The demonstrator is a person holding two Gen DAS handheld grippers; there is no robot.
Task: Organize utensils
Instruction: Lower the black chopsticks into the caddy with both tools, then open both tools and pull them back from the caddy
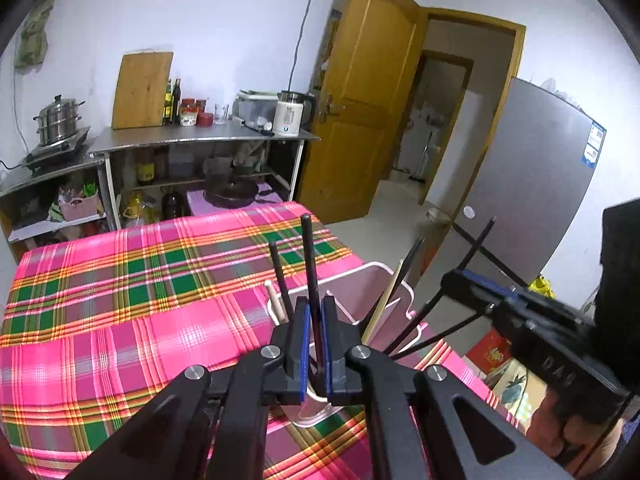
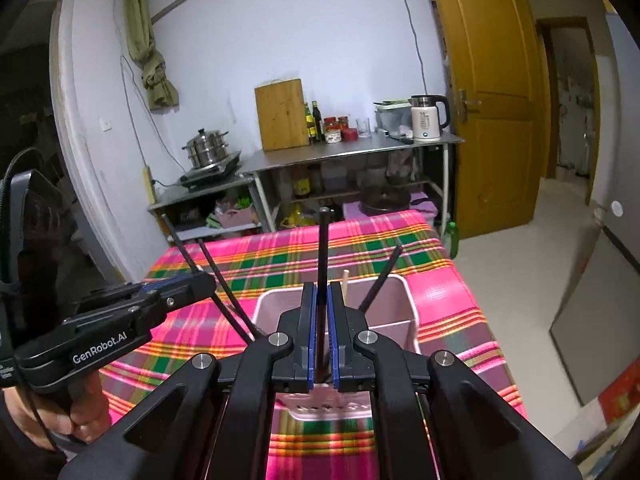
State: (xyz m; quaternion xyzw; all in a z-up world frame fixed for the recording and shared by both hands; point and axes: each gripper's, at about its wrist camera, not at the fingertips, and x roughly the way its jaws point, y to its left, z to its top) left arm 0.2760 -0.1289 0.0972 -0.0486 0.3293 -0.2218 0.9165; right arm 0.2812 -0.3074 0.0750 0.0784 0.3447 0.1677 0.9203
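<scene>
A pink plastic utensil holder [image 1: 352, 280] [image 2: 394, 304] stands on the pink plaid tablecloth. It holds black chopsticks and a wooden chopstick [image 1: 386, 300]. My left gripper [image 1: 314, 308] is shut on a black chopstick [image 1: 310, 264] that stands upright over the holder. My right gripper [image 2: 322, 292] is shut on another black chopstick [image 2: 323, 256], also upright above the holder. The right gripper shows in the left wrist view [image 1: 472, 280] at the holder's right side. The left gripper shows in the right wrist view [image 2: 192, 284] at its left side.
The plaid-covered table [image 1: 120, 300] stretches ahead and left. Behind it stands a steel counter [image 1: 200, 140] with a cutting board, bottles, a kettle and a steamer pot. An open wooden door [image 1: 360, 92] and a grey fridge [image 1: 532, 184] are at the right.
</scene>
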